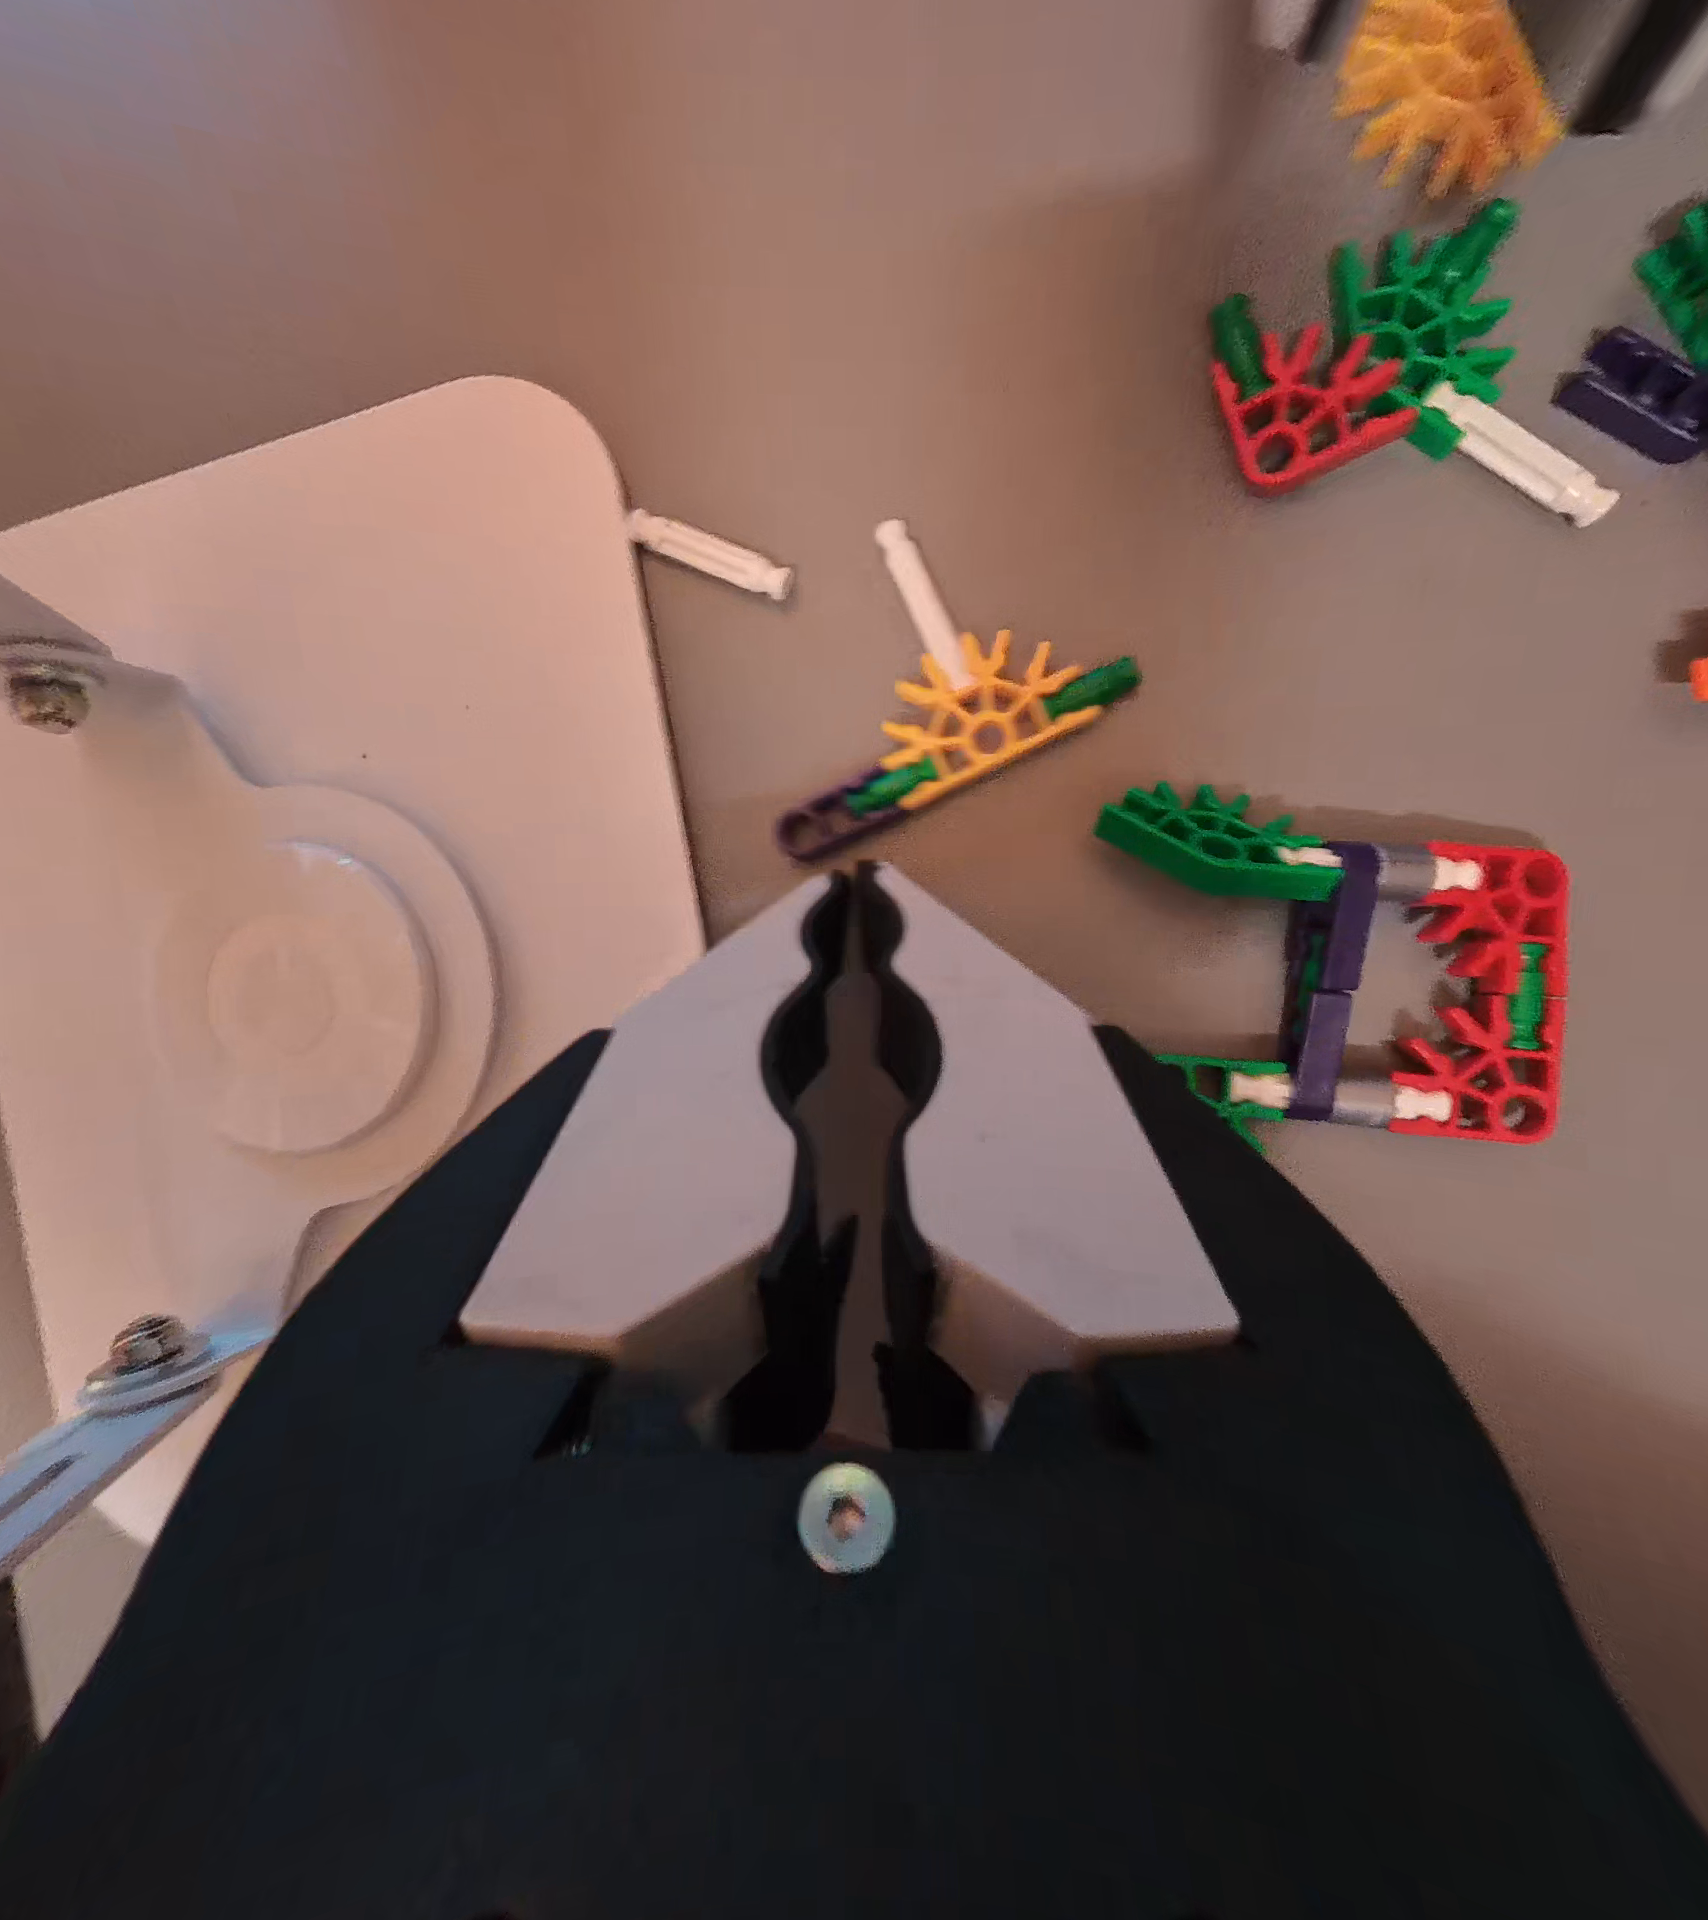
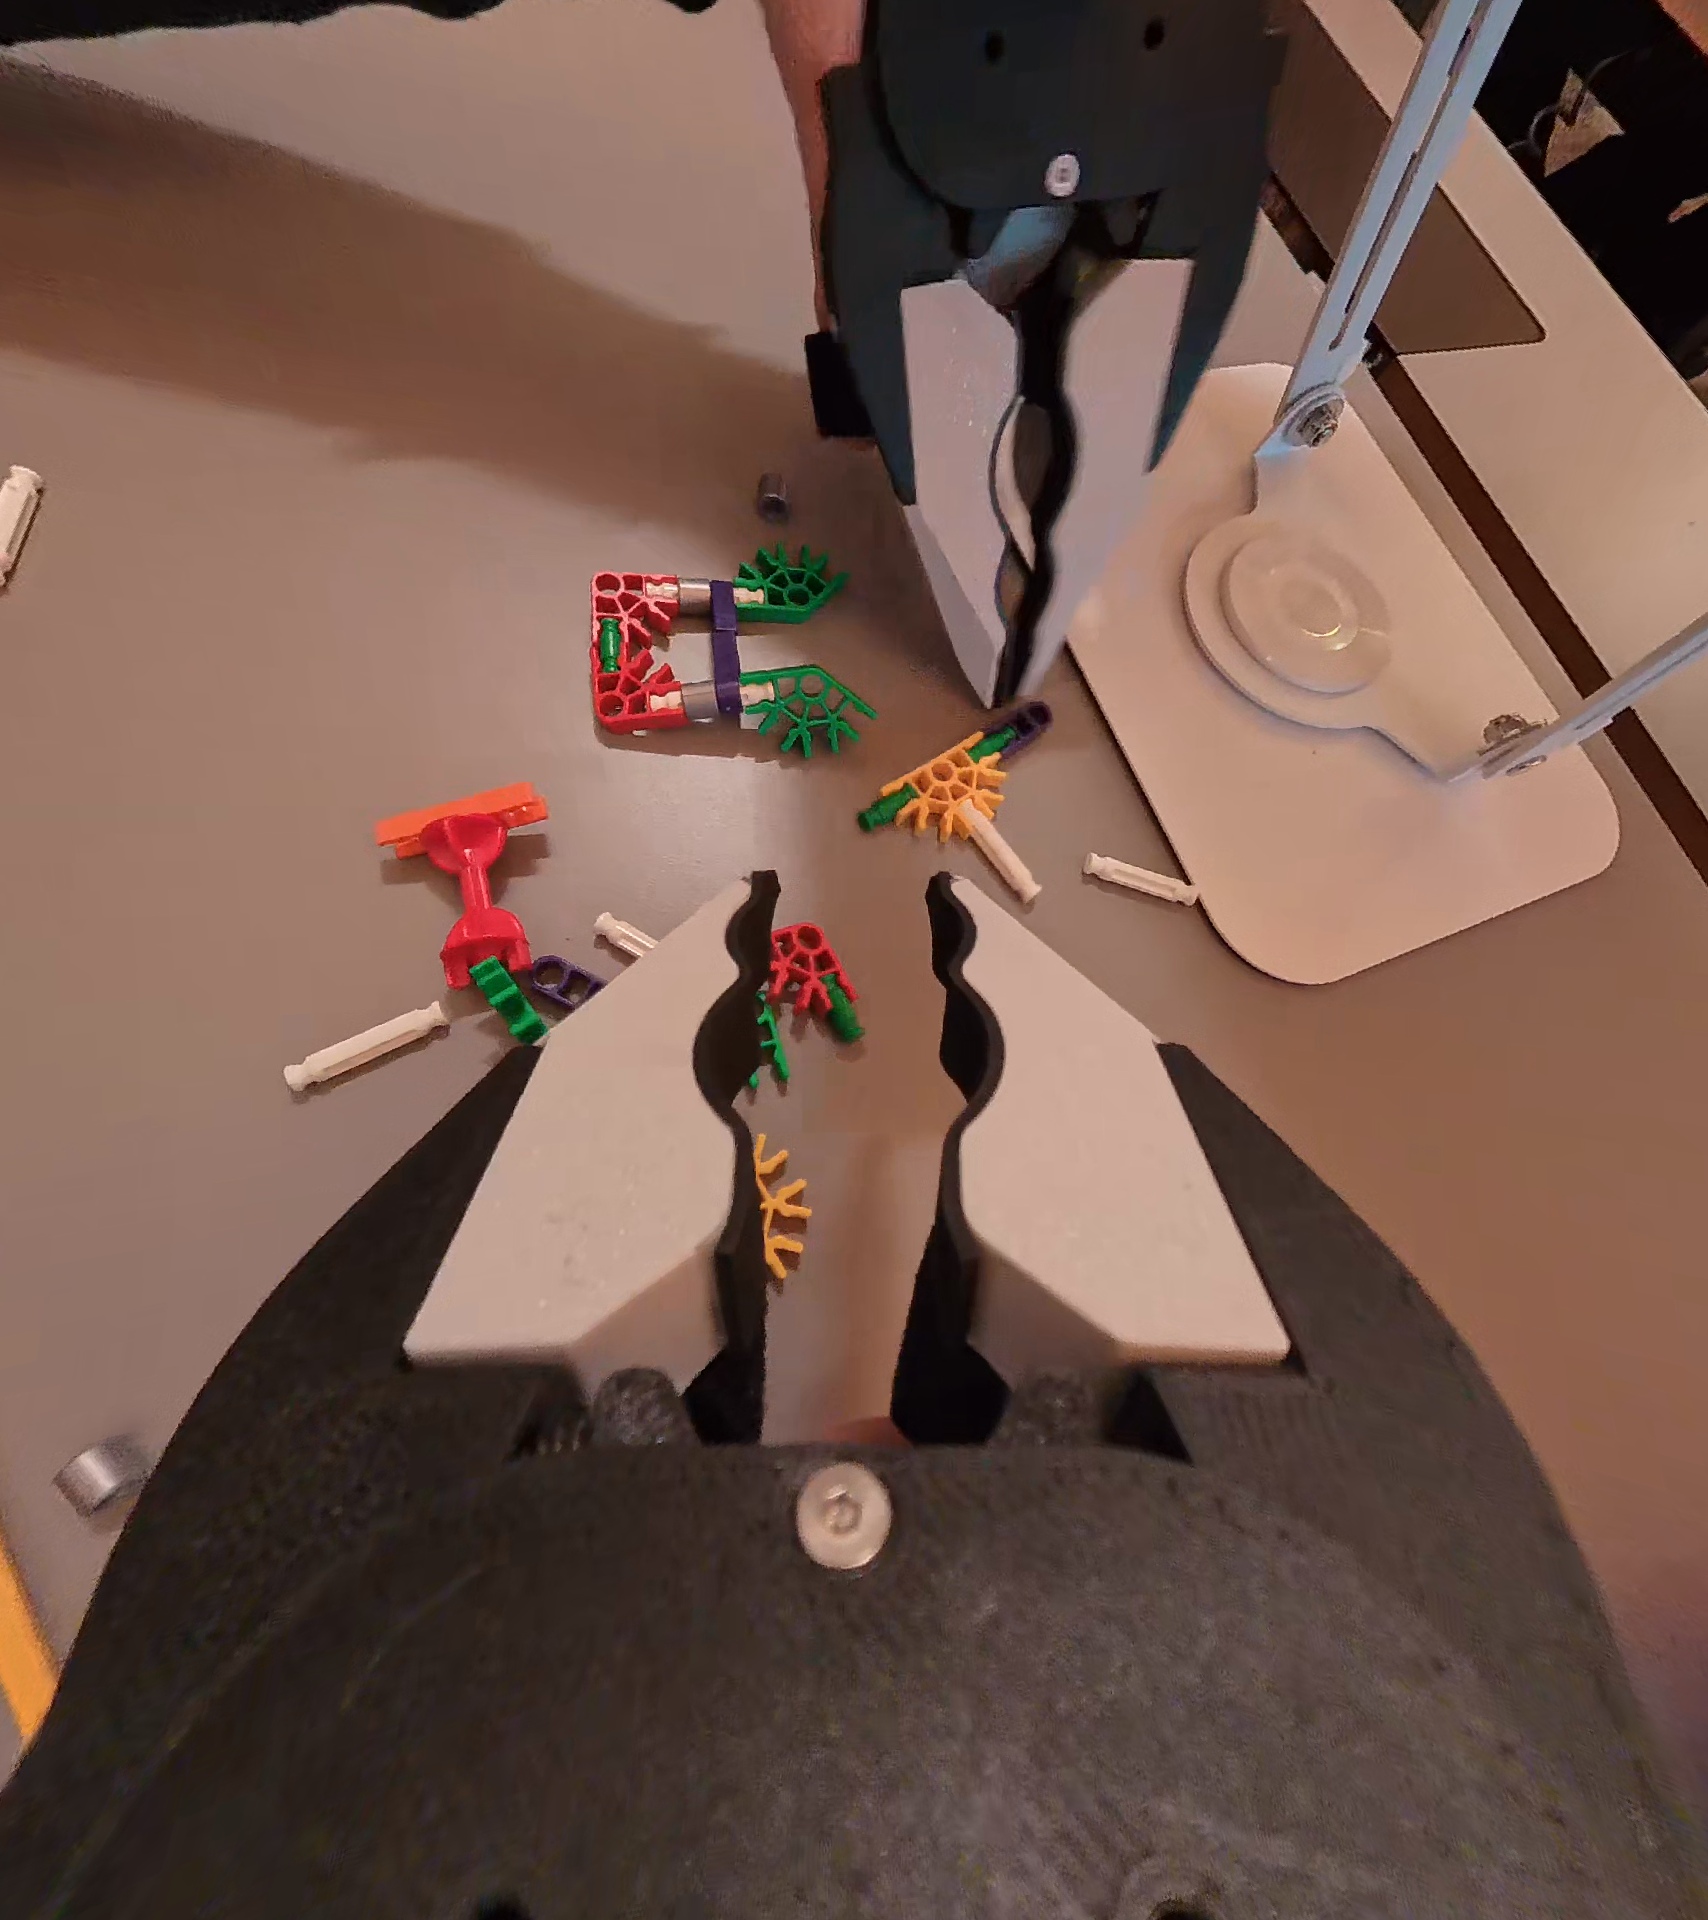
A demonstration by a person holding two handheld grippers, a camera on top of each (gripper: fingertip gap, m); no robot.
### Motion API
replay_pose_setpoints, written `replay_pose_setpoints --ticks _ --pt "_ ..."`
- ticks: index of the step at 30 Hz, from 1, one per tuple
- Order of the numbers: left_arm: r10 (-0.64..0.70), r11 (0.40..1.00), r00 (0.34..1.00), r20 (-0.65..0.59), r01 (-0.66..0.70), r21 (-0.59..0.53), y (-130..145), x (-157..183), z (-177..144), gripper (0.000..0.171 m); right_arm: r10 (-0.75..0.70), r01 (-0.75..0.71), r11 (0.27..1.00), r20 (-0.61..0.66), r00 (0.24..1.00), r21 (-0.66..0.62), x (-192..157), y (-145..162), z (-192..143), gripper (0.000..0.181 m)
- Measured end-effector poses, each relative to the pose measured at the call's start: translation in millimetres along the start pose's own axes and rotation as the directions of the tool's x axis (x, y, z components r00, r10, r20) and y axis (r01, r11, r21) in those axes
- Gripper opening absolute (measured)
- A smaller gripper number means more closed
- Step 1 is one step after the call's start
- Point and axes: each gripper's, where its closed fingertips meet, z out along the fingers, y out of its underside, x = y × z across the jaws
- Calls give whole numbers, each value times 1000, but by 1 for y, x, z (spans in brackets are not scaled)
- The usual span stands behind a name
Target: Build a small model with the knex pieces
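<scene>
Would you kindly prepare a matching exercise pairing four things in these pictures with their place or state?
Things:
1. left gripper
2. right gripper
3. yellow connector piece
4. white stand base

Places or states:
A. lies flat on the table with a white rod and green rods plugged into it
B. jaws apart, above small red, green and yellow pieces
C. bears a round clear disc and metal struts
D. jaws closed, tips just by the purple end of a small assembly

Pairs: 1-D, 2-B, 3-A, 4-C
</scene>
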Motion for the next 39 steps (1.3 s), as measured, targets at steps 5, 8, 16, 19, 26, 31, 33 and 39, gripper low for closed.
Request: replay_pose_setpoints --ticks 5,8,16,19,26,31,33,39 --pt "24 998 998 63 -28 65 -10 6 1 9 10 -10 1000 1 1000 -14 0 3 3 29" --pt "46 995 993 109 -56 88 -18 1 -1 34 21 -21 1000 -10 1000 -10 2 3 2 30" --pt "54 996 999 -6 -53 71 -28 6 12 24 27 -27 999 -8 1000 -18 3 6 4 29" --pt "66 996 996 54 -69 61 -30 2 15 13 31 -31 999 -11 999 -28 5 9 5 30" --pt "104 987 989 105 -116 112 -37 12 15 0 48 -48 998 -29 998 -29 10 10 3 30" --pt "141 983 977 157 -157 95 -36 19 11 0 66 -67 997 -37 997 -33 12 12 5 30" --pt "137 984 979 152 -152 94 -34 22 9 0 65 -68 996 -52 996 -50 15 15 9 31" --pt "55 990 983 177 -77 118 -33 13 0 3 76 -89 991 -128 989 -100 39 22 28 37"
